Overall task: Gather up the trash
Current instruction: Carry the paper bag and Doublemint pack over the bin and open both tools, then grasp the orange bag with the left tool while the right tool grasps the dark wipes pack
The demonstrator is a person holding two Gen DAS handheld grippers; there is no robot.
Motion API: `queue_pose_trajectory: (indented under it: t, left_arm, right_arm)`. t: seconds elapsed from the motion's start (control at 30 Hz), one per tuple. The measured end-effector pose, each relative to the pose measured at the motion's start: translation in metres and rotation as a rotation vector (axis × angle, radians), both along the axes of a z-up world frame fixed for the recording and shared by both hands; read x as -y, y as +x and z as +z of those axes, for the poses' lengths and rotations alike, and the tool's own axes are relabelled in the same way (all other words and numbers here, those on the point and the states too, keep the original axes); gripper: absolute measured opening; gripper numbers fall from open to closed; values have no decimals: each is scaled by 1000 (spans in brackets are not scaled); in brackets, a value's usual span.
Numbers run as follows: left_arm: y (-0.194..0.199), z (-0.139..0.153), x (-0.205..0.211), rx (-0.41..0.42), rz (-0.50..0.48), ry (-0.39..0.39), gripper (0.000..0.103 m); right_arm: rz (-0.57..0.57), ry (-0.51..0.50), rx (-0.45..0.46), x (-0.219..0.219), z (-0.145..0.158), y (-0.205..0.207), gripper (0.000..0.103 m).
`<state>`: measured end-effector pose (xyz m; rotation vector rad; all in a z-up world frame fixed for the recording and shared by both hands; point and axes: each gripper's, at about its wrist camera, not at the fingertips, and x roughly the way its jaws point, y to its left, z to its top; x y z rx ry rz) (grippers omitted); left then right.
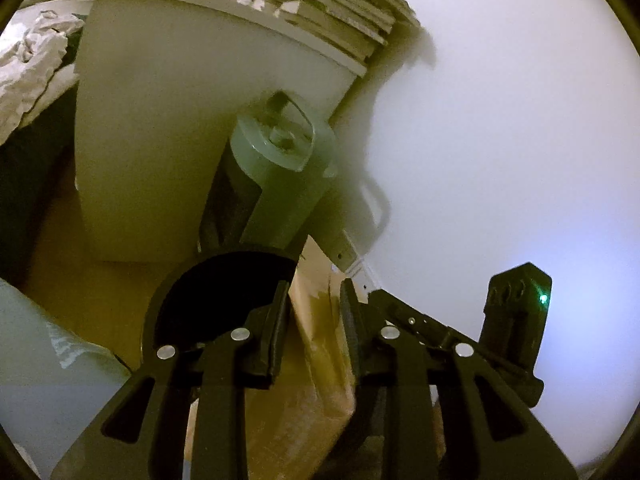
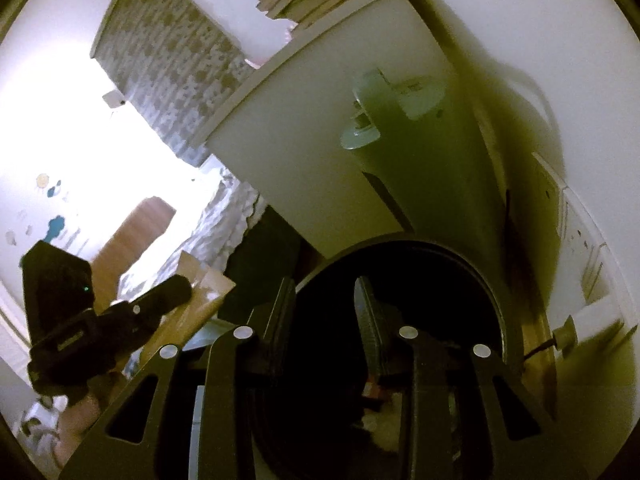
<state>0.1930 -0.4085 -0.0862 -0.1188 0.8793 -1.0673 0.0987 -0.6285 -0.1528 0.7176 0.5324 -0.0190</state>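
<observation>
Cardboard (image 1: 316, 360), tan and creased, is the piece of trash I am dealing with. It sits between the pads of my left gripper (image 1: 314, 312), just right of the black bin (image 2: 496, 280) and not yet over its mouth. The pads stand a little apart with the sheet filling the gap, and I cannot tell whether they actually press on it. My worry is that a loose hold lets the cardboard slide down outside the bin. It also looks broad next to the opening, so a corner could catch the rim and tip the bin or leave the sheet bridging the top. My right gripper (image 2: 324, 292) hangs over the bin's mouth, fingers parted, but against the dark I cannot tell whether it pinches anything. The left could knock into it on the way across. Deep in the bin I make out only a few pale, blurred scraps. Beyond it stands a white cabinet (image 1: 160, 120) with books (image 1: 340, 12) stacked on top.
</observation>
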Motion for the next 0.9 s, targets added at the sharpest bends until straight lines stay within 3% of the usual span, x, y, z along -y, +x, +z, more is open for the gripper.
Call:
queue_pose_trajectory:
  t: [0.03,0.1,0.17,0.2,0.23,0.27,0.43,0.57,0.67,0.77,0.83,0.9]
  left_arm:
    - [-1,1,2,5,4,17,63]
    - [-6,7,0,40,34,30,95]
    - [-11,13,-6,67,40,7,95]
    - [-13,16,-11,69,40,4,95]
    - [-15,19,-17,70,50,4,95]
    - [-17,22,-23,73,58,1,95]
    - [-32,39,-81,106,133,-36,95]
    - [-43,47,-158,164,259,-5,95]
    - [-46,42,-234,210,412,81,95]
    - [-38,27,-302,219,557,198,95]
    - [-29,14,-332,199,608,274,95]
    - [-12,-6,-363,122,615,326,95]
  right_arm:
    - [-2,2,-6,0,-1,1,32]
    - [-9,3,-13,0,-1,1,32]
    - [-13,2,-19,1,-2,2,33]
    - [-14,1,-22,0,-2,3,39]
    - [-20,-2,-25,-1,-1,3,57]
    - [-36,-8,-23,-2,-1,2,67]
    - [-35,-50,-36,-12,1,4,69]
    - [14,-133,-50,-35,7,10,71]
    - [131,-217,-56,-71,14,17,71]
    - [309,-211,-44,-124,28,31,71]
    - [424,-235,-29,-164,41,42,71]
    - [563,-262,-26,-211,55,58,71]
